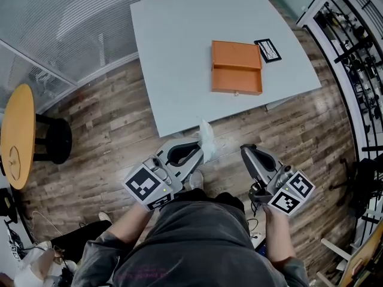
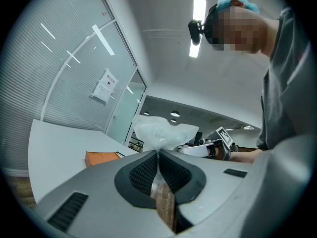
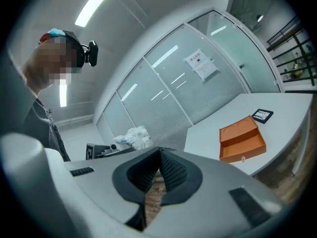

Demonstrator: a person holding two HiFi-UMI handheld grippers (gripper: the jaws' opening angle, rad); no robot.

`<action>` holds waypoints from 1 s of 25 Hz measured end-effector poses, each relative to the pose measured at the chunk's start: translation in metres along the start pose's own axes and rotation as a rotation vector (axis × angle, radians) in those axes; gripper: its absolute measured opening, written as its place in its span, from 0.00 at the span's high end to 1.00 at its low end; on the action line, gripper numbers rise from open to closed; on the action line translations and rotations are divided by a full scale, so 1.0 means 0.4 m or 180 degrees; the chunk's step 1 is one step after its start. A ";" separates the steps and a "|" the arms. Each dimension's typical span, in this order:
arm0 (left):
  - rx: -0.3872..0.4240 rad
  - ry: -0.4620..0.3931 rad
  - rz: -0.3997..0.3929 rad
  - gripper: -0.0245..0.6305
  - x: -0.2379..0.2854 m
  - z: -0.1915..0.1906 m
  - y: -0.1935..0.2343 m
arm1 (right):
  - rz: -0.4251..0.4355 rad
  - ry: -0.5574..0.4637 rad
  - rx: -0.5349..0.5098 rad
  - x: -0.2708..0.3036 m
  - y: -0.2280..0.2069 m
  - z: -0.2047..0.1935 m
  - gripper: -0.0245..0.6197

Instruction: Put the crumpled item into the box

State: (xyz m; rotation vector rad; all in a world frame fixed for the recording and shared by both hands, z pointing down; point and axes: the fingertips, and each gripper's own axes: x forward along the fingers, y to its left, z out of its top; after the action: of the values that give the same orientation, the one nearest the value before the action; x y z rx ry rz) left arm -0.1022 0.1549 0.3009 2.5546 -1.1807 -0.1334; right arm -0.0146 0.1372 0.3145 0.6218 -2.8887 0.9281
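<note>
With the left hand-held gripper [image 1: 200, 151] pinched on the crumpled item [image 1: 207, 137] short of the worktop [image 1: 173, 52] and the right hand-held gripper [image 1: 246, 152] closed empty, the carry likely needs a forward reach over the box [image 1: 236, 67].

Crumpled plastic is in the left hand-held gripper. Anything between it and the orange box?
Nothing visible. The crumpled plastic, pinched in the left hand-held gripper, is short of the near edge of the table; bare tabletop runs from there to the open orange box. The black-framed card lies past the box, off the path.
</note>
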 end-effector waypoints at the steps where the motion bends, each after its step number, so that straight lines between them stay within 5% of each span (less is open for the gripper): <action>1: -0.0005 -0.0003 -0.0002 0.92 -0.001 0.003 0.008 | -0.0005 -0.0002 0.0003 0.007 0.000 0.003 0.96; 25: -0.0011 0.0070 0.0119 0.92 0.135 0.011 0.122 | 0.0079 0.0017 0.0062 0.072 -0.163 0.086 0.96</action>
State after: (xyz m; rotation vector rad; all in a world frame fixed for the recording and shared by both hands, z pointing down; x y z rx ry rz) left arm -0.1035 0.0835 0.3153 2.5229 -1.2180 -0.0982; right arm -0.0129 0.0589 0.3268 0.5850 -2.8925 0.9606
